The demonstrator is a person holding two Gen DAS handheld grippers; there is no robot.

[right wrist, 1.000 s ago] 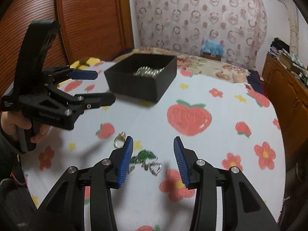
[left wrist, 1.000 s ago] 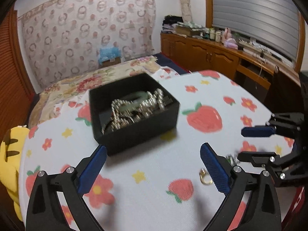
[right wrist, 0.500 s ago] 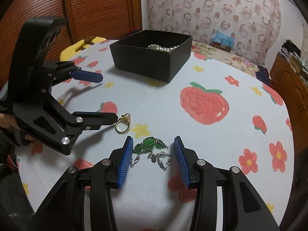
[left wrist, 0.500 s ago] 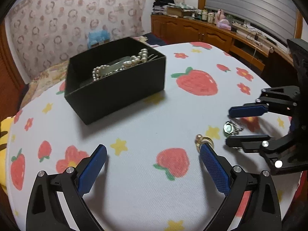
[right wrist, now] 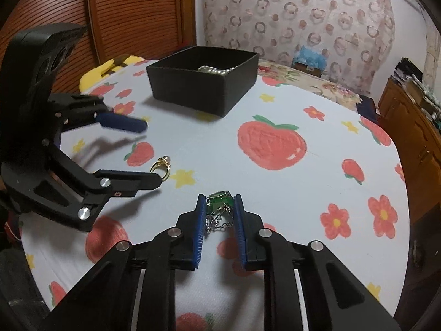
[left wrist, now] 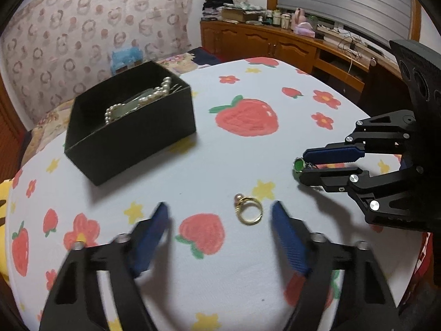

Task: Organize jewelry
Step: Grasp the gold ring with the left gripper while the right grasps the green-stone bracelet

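- Right wrist view: my right gripper (right wrist: 219,207) has just been closing, and its blue pads now flank the green-stone chain piece (right wrist: 219,199) at their tips; I judge they press on the stone, though contact is hard to confirm.
- My left gripper (left wrist: 220,222) has just been closing too, but its jaws stand spread with the gold ring (left wrist: 249,211) lying on the cloth between them, nearer the right-hand pad and untouched.
- Both pieces lie on the strawberry tablecloth (right wrist: 275,187), near each other and well apart from the black box (right wrist: 202,82), which already holds a pearl strand (left wrist: 137,104).
- Handling, as I judge it: the chain is light and limp, so it will dangle and could slip; gripping the stiff green stone is safer than the links.
- That ring is small, hard and slippery, lying flat; I would pinch across its band, squarely, or it may skid out.
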